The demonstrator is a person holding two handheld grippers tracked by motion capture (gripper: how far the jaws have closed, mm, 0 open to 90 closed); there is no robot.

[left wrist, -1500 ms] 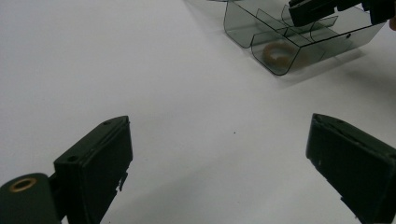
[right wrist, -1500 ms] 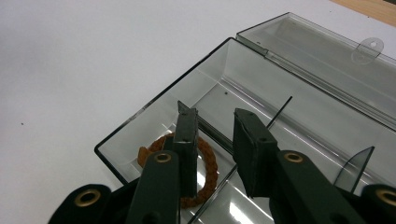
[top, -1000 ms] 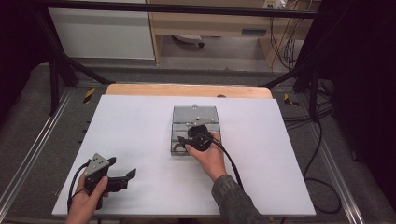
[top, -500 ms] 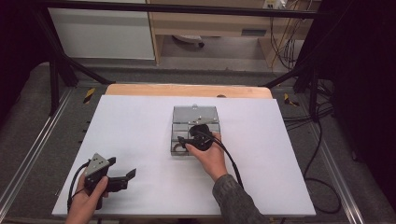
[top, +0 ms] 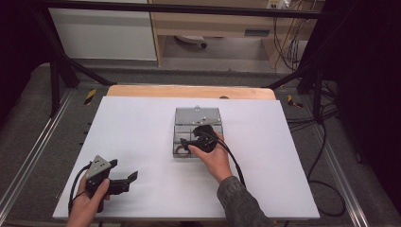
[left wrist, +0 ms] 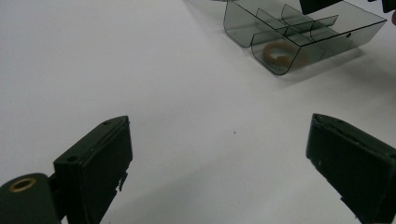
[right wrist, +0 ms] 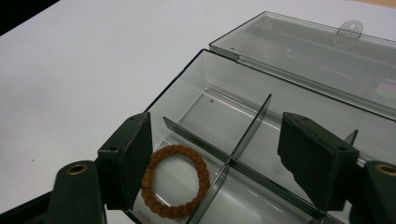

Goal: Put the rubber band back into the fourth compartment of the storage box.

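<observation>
One beaded ring (right wrist: 176, 181) lies in the near-left compartment of the clear box (right wrist: 299, 56); light, limp, slippery on plastic, best pinched across its band. Right claw (right wrist: 224, 158) gapes above it; left claw (left wrist: 219, 172) idles wide apart over the desk (top: 142, 127)

– What sort of place is shown?
– A lab: a white-topped wooden table (top: 142, 127) is framed by black metal struts (top: 56, 71), with loose black cables (top: 326, 142) trailing beside it.
</observation>
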